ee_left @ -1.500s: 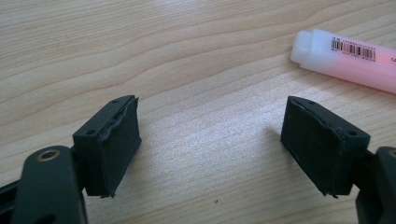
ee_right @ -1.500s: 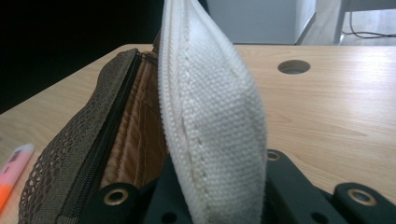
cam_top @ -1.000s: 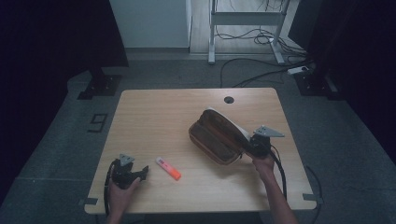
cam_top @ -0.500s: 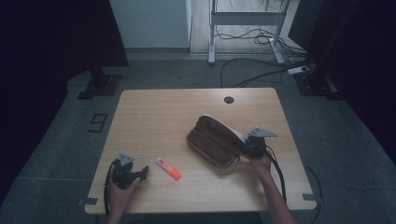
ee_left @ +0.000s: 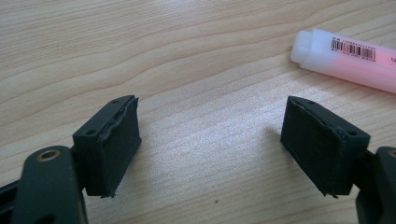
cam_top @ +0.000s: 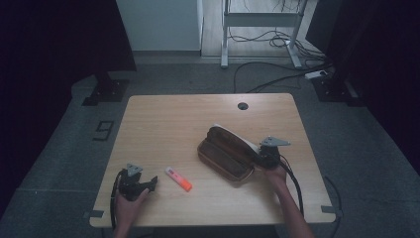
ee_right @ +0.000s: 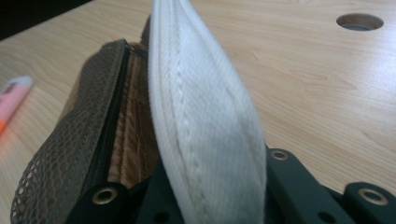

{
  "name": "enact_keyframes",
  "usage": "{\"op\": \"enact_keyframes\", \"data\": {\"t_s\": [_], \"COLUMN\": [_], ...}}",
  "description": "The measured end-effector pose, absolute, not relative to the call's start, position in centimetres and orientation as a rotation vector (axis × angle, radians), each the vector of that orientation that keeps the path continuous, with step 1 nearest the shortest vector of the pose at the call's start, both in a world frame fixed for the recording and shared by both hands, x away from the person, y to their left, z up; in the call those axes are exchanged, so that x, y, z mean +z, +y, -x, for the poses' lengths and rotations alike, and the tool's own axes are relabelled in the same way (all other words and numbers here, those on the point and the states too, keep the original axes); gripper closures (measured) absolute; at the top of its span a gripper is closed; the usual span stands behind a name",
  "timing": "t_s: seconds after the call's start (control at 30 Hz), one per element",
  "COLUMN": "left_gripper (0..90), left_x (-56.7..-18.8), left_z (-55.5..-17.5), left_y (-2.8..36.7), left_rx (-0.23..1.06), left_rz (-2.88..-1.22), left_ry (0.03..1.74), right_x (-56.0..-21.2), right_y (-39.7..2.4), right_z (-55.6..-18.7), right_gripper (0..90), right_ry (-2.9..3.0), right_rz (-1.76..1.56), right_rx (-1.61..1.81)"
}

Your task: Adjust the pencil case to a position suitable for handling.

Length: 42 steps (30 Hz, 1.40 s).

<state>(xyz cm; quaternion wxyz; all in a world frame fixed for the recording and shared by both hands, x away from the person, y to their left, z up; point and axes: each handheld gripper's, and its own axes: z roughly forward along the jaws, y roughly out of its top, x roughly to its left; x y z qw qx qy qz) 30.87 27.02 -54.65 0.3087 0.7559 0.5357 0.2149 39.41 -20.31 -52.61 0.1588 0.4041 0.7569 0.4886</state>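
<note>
High view is showing, nearest the person, the left claw (cam_top: 148, 184) resting on the surface (cam_top: 163, 124) with its jaws spread and nothing between them, just left of the pink highlighter (cam_top: 178, 179). In the left gripper view that highlighter (ee_left: 348, 56) is lying beyond the right-hand pad, apart from it. Further in, to the right of the highlighter, the brown pencil case (cam_top: 225, 157) is sitting open on the surface, and the right claw (cam_top: 257, 154) is pinching the white flap (cam_top: 237, 139) at the case's right end; its jaws have just been easing apart a little, yet in the right gripper view the flap (ee_right: 205, 121) is sitting between them, seemingly gripped. The likely step is holding the case open so the highlighter can go in. Doing it well probably means keeping the flap lifted clear of the mesh pocket (ee_right: 65, 154) without dragging the case. The case's long axis is running diagonally, from its end nearer the highlighter away toward the right claw. The highlighter's orange end is pointing toward the case's near corner.
</note>
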Motion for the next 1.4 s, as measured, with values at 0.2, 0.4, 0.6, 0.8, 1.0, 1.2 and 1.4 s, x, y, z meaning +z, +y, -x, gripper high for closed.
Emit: {"op": "enact_keyframes", "data": {"t_s": [0.2,0.4,0.6,0.8,1.0,1.2,1.4], "left_gripper": [19.5,19.5,19.5,19.5,19.5,19.5,19.5], "left_x": [-54.7,-54.7,-54.7,-54.7,-54.6,-54.7,-54.6], "left_z": [-30.9,-30.9,-30.9,-30.9,-30.9,-30.9,-30.9], "left_y": [27.0,27.0,27.0,27.0,27.0,27.0,27.0], "left_rx": [0.568,0.568,0.568,0.568,0.568,0.568,0.567], "left_rz": [-1.998,-1.998,-1.998,-1.998,-1.999,-1.998,-1.998], "left_ry": [1.416,1.416,1.416,1.416,1.416,1.416,1.416], "right_x": [-52.7,-52.4,-51.6,-50.5,-49.4,-48.2,-47.4], "right_y": [-20.3,-20.3,-20.8,-21.7,-22.2,-22.2,-21.0], "right_z": [-39.4,-39.2,-38.9,-38.3,-37.7,-36.8,-35.8], "right_gripper": [72.3,51.3,39.3,34.9,34.1,34.1,34.3], "right_ry": [2.17,2.147,2.09,2.014,1.97,1.945,1.97], "right_rz": [-1.15,-1.149,-1.185,-1.205,-1.195,-1.17,-1.126], "right_rx": [1.374,1.346,1.371,1.408,1.437,1.473,1.492]}}
